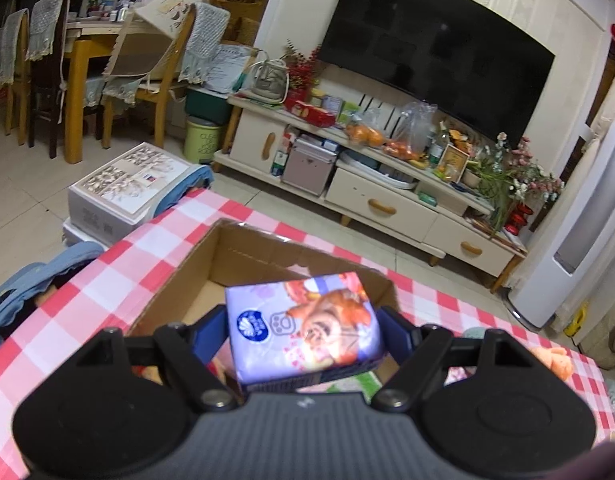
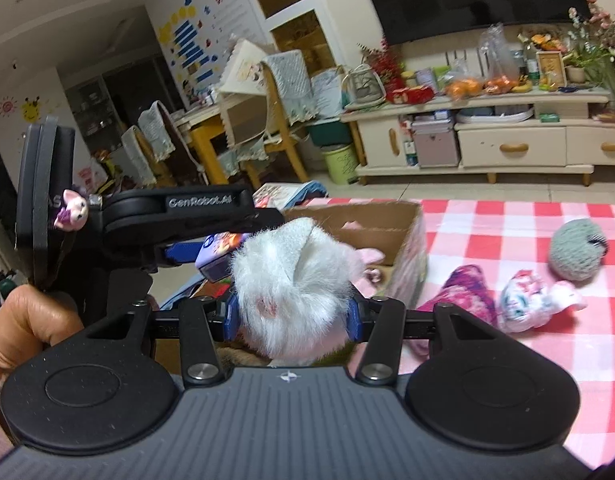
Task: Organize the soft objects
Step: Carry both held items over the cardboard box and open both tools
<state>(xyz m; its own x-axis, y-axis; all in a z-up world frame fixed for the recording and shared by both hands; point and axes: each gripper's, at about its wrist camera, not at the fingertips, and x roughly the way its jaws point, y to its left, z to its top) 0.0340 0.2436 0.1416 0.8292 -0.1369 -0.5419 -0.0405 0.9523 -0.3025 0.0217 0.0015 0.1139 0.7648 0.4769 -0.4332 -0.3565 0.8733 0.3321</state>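
Note:
My left gripper (image 1: 303, 328) is shut on a purple tissue pack (image 1: 303, 324) and holds it above the near edge of an open cardboard box (image 1: 179, 280). The pack also shows in the right wrist view (image 2: 217, 254). My right gripper (image 2: 293, 314) is shut on a white furry plush toy (image 2: 291, 288), held just in front of the box (image 2: 403, 240). The left gripper's body (image 2: 179, 216) sits to the left of the plush. Both hover over a red-and-white checked tablecloth (image 2: 507, 232).
On the cloth to the right lie a grey knitted ball (image 2: 577, 256), a purple-pink soft item (image 2: 463, 292) and a white patterned soft toy (image 2: 535, 300). A white carton (image 1: 127, 188) stands on the floor left of the table. A TV cabinet (image 1: 387, 204) is beyond.

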